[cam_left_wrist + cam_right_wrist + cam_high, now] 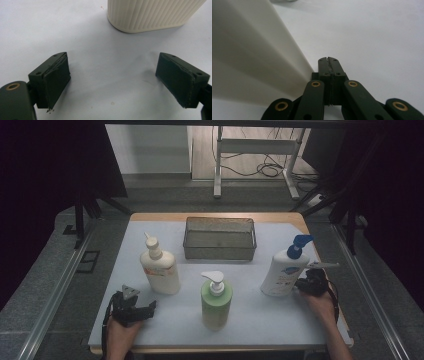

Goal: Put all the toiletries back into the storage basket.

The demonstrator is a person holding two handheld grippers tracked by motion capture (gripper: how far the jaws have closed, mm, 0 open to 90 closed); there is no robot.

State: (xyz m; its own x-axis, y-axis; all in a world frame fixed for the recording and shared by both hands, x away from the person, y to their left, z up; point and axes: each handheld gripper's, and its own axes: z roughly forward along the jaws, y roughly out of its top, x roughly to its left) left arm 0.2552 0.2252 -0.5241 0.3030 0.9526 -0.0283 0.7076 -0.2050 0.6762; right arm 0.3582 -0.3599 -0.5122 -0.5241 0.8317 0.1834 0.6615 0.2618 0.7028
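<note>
Right claw (pixel 329 60) pressed together, empty, tight beside the blue-pump bottle (pixel 281 272); a nudge could topple it. Left claw (pixel 112 82) spread, empty.

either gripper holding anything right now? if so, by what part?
Nothing is held. The left gripper has its jaws wide open over bare mat, short of the cream bottle. The right gripper is shut on nothing, beside the white bottle.
</note>
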